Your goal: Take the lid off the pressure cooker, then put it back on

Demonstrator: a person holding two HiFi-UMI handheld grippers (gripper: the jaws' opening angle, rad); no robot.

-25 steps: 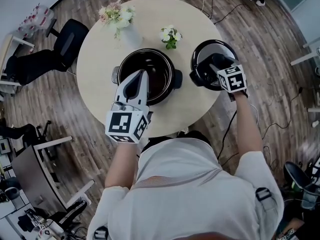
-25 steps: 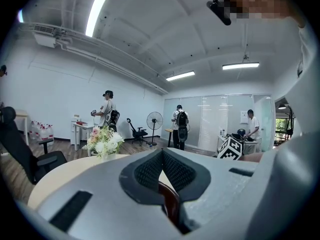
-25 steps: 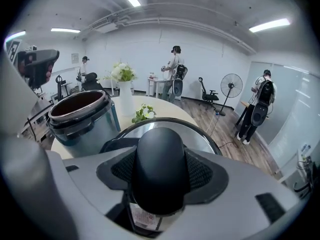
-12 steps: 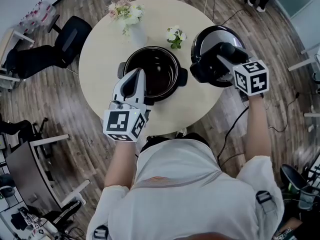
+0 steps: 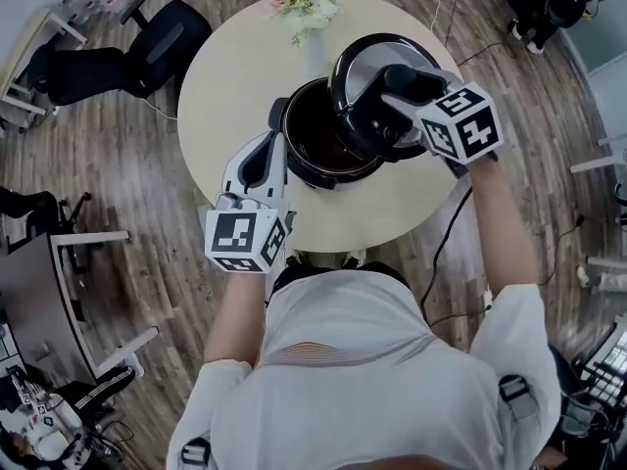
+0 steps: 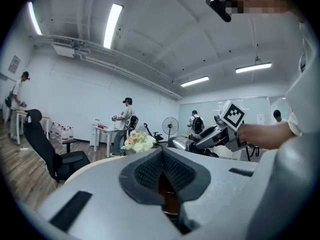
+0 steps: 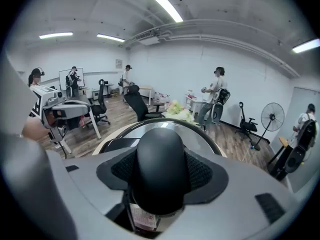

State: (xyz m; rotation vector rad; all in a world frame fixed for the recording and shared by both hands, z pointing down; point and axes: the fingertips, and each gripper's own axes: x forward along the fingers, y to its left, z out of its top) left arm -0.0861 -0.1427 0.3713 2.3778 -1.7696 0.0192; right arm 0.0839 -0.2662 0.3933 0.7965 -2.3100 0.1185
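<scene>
The right gripper is pinching the black knob on top of the pressure cooker lid. Its two jaws are spread just wide enough to hug the knob, one on each side. The round shiny lid hangs under this gripper and sticks out in front of it.

The black cooker pot sits on the round pale surface, below the right gripper and a bit to its left. From the head view, the lid hides the far right part of the pot's mouth. The rest of the mouth is open and dark inside.

The left gripper has its jaws pressed together with nothing in them. It points nearly flat, and its tip is right beside the near left edge of the pot. I cannot tell if it touches the pot.

A bunch of flowers stands on the surface, past the pot from both grippers.
</scene>
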